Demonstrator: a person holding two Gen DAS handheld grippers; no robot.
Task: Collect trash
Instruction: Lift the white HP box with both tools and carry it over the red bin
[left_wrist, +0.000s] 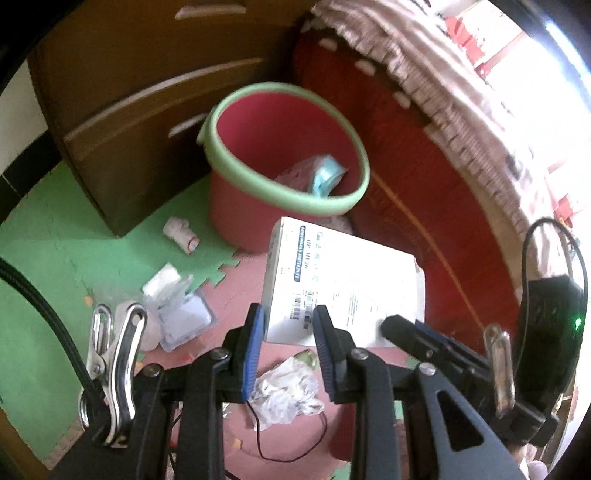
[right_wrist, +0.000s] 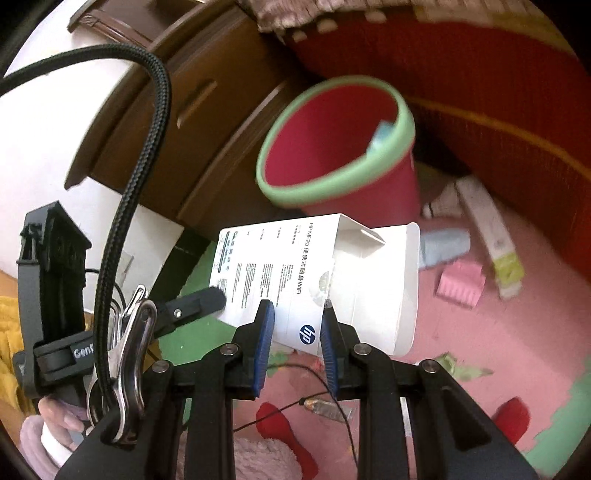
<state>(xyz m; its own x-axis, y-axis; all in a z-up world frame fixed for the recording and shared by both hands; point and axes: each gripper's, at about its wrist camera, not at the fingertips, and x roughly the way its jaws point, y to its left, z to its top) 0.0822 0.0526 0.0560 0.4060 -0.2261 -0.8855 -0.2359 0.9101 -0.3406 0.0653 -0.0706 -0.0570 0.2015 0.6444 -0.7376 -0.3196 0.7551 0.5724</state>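
Note:
A white HP product box (left_wrist: 343, 280) hangs in the air, one end flap open (right_wrist: 373, 280). My left gripper (left_wrist: 290, 317) is shut on its near left corner, blue pads on both faces. My right gripper (right_wrist: 297, 317) is shut on the box's near edge by the logo, and its black fingers (left_wrist: 402, 326) also show at the box's right side in the left wrist view. The left fingers (right_wrist: 205, 301) touch the far corner in the right wrist view. Just beyond the box stands a pink bin with a green rim (left_wrist: 364, 173) (right_wrist: 325, 186), holding a light blue wrapper (left_wrist: 325, 177).
On the green and pink foam floor lie a crumpled tissue (left_wrist: 288, 387), clear plastic packaging (left_wrist: 177, 314) and a small white roll (left_wrist: 181, 232). A pink comb-like piece (right_wrist: 460, 284), a long white carton (right_wrist: 491, 236) and a USB stick (right_wrist: 327, 406) lie right. Brown drawers (left_wrist: 122, 122) stand behind the bin.

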